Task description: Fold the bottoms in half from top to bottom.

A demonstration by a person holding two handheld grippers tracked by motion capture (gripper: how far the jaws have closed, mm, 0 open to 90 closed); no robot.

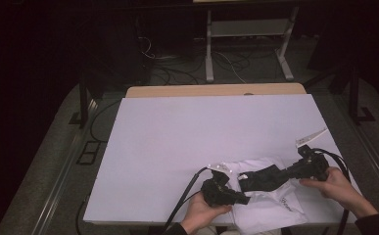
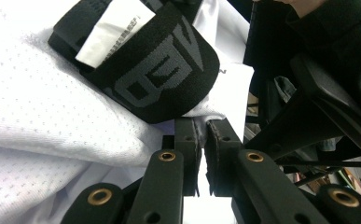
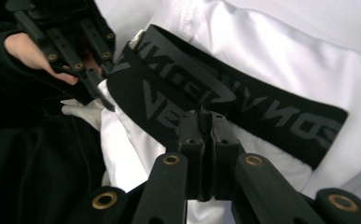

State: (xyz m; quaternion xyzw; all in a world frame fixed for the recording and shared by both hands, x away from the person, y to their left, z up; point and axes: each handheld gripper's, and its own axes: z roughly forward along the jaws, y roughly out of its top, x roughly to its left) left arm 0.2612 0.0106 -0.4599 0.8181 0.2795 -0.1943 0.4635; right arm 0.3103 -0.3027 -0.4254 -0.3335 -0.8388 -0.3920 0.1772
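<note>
Both claws are clamped on the white garment [image 1: 268, 203]: left claw [image 2: 201, 135] on fabric, right claw [image 3: 205, 122] on its black waistband [image 3: 243, 107]. Folding's under way. Next, I'd say, lift together and lay it flat on the desk [image 1: 187, 132].

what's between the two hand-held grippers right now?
The garment's black waistband spans between left hand-held gripper and right hand-held gripper, per the high view.

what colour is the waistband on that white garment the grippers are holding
Black, with dark grey woven lettering. The waistband on the white garment shows best in the right gripper view.
</note>
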